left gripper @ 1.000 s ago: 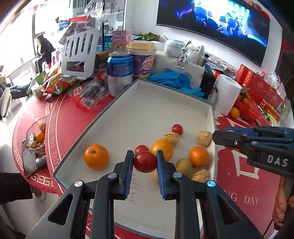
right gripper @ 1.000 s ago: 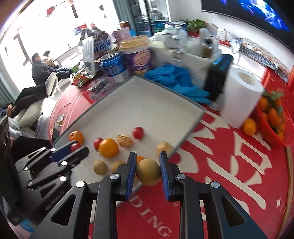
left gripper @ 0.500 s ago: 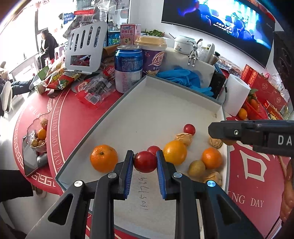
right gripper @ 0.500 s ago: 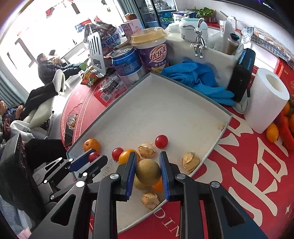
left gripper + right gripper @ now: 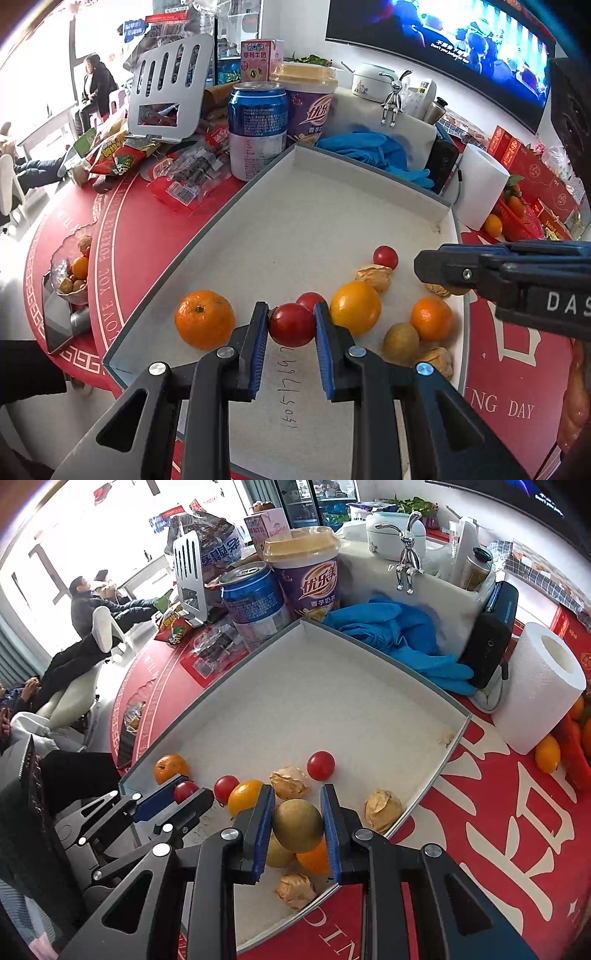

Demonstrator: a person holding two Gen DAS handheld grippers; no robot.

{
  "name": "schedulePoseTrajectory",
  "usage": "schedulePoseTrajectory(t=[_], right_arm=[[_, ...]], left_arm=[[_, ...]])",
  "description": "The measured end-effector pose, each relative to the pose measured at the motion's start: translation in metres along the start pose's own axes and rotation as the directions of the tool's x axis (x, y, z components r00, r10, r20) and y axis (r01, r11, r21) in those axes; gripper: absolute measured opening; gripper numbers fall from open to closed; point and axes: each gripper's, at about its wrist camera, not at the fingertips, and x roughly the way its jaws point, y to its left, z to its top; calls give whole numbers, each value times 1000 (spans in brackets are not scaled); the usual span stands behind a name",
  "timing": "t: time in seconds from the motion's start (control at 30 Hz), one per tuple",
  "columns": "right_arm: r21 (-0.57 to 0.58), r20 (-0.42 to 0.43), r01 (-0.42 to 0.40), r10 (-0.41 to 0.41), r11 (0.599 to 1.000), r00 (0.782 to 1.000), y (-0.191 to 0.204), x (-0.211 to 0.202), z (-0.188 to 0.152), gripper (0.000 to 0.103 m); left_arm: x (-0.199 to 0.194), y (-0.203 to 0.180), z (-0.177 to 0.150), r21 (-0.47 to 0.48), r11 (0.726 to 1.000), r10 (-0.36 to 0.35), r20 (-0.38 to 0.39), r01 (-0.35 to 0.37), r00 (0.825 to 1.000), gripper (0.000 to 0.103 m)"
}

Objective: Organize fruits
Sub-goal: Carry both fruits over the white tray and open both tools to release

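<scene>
My left gripper (image 5: 291, 325) is shut on a red cherry tomato (image 5: 291, 325) just above the near part of the white tray (image 5: 332, 192). My right gripper (image 5: 297, 825) is shut on a round brown-green fruit (image 5: 297, 825) above the tray's near right side. In the tray lie an orange (image 5: 204, 319), a yellow-orange citrus (image 5: 355, 308), a small orange (image 5: 431, 318), a brown-green fruit (image 5: 400, 339), more cherry tomatoes (image 5: 385, 257) and several papery husked fruits (image 5: 375, 277). The right gripper shows in the left view (image 5: 443, 266), the left gripper in the right view (image 5: 184, 794).
A blue can (image 5: 257, 129), a purple cup (image 5: 310, 107), blue gloves (image 5: 373, 151), snack packets (image 5: 184, 177) and a paper roll (image 5: 480, 192) crowd the tray's far edges. A glass dish of fruit (image 5: 72, 273) sits left. A red basket of oranges (image 5: 513, 210) is right.
Both grippers have risen and drawn back over the tray, each still holding its fruit. The right gripper has moved from over the red cloth to above the tray.
</scene>
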Motion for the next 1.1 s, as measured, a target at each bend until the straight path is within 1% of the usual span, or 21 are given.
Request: schedulePoseTrajectory(t=[0.4,0.57,0.77,0.8,0.87,0.9,0.93,0.97,1.0,1.07,1.1], right_arm=[[-12,-2,35,-35,999,999,-3,7,-2,27],[-10,-10,37,-37,999,999,-5,11,-2,27],[-28,-16,72,-73,997,997,-5,15,-4,27],[-29,-18,72,-73,997,997,-5,15,-4,27],[-29,-24,66,-67,997,997,-6,15,-4,27],[-29,-27,63,-64,998,998,-6,16,-4,27],[-26,-30,61,-62,998,998,-6,16,-4,27],[-25,-31,62,-63,998,998,-6,15,-4,34],[-24,-28,63,-63,998,998,-7,14,-4,63],[-24,-4,72,-72,997,997,-7,9,-4,99],[-27,14,81,-80,996,997,-6,6,-4,100]], left_arm=[[7,-4,-1,5,1000,5,-17,-5,1000,27],[8,-6,0,10,1000,6,-20,-6,1000,27],[9,-7,1,9,1000,12,-20,-12,1000,29],[9,-7,1,11,1000,14,-19,-14,1000,34],[8,-8,1,15,999,33,-14,-32,999,53],[7,-8,1,15,999,44,-3,-44,999,71],[5,-7,1,13,999,39,13,-40,999,81],[2,-7,1,9,999,38,27,-38,999,83],[0,-7,1,7,999,43,35,-43,998,83],[-1,-7,2,15,999,39,27,-39,999,84],[-1,-7,2,16,999,35,24,-36,999,84]])
